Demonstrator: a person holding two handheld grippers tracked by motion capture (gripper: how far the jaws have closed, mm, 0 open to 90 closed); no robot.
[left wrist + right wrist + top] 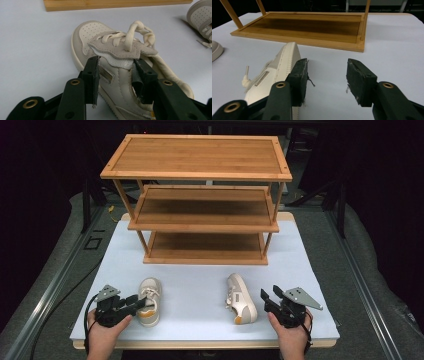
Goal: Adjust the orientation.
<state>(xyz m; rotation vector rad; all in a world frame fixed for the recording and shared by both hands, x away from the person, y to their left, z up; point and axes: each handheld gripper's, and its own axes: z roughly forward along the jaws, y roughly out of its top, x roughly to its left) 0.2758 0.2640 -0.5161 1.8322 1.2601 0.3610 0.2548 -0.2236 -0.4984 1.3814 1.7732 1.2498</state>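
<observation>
Left shoe (149, 301): a small cream sneaker standing upright on its sole near the front left of the table, toe toward the shelf. Smooth leather-like sides, a perforated toe cap, a wavy grey suede tongue flap and thick cream laces in a loose knot.

Left gripper (116, 75): held low from the heel side, its two black jaws straddling the shoe's middle. One pad lies against the outer side and the other at the collar opening; whether they press cannot be told. Coming in from behind likely lets the jaws take the shoe across its narrow width.

Right shoe (241, 298): the matching sneaker, tipped onto its side at the front right, sole edge toward the right gripper and its orange-tan heel patch toward the person. Its stitched rubber sole rim is ribbed.

Right gripper (328, 77): jaws apart over bare table, nothing between them; the near jaw sits just beside the sole. It looks poised to move sideways onto the shoe.

Hands: each grips a black tool from the table's near edge, the left hand (102, 332) and the right hand (292, 335).

Shelf (200, 157): a three-tier bamboo rack with slim legs and raised rims at the back of the table, probably where the shoes belong.

Table (200, 285): flat, matte, pale blue-white.
</observation>
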